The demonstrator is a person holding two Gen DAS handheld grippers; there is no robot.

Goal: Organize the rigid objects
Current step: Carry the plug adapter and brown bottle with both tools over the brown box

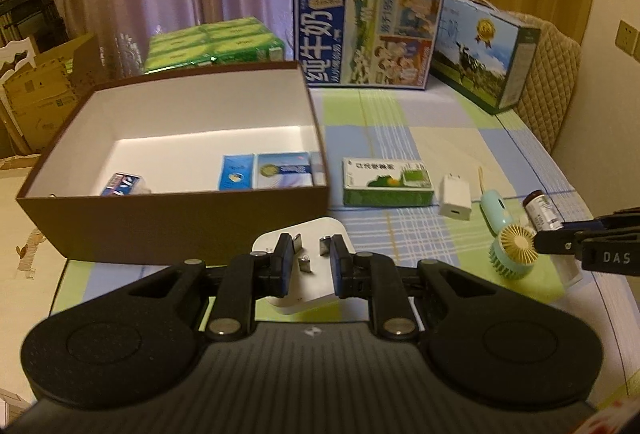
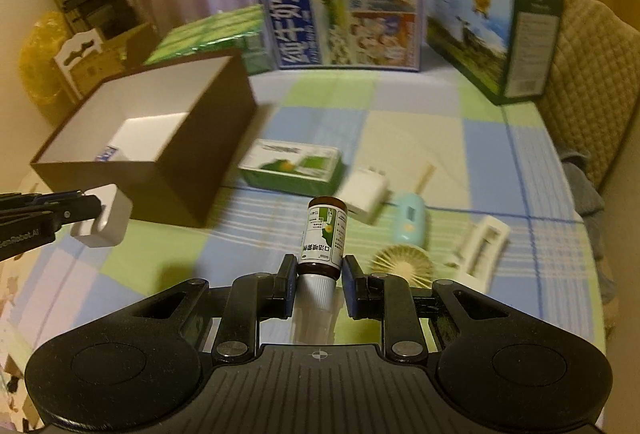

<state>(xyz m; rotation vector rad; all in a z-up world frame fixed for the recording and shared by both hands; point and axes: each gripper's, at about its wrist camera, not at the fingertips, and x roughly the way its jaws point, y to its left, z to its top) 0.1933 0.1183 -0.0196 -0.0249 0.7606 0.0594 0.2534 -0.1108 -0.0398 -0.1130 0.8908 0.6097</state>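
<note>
we hold a white plug adapter [image 1: 306, 270] in the left gripper [image 1: 307, 248], pads clamped on its two sides, its metal prongs facing up and away from us, just in front of the brown box's [image 1: 176, 218] near wall. in the right gripper [image 2: 318, 266] we grip a small brown bottle [image 2: 325, 236], its long axis running along the fingers, white cap toward us and its base pointing away, lifted above the checked tablecloth [image 2: 420, 125] to the right of the box. both grippers tilt downward toward the table. right of the box lie a green carton [image 1: 386, 182], a white charger [image 1: 455, 198] and a small mint fan [image 1: 510, 234].
</note>
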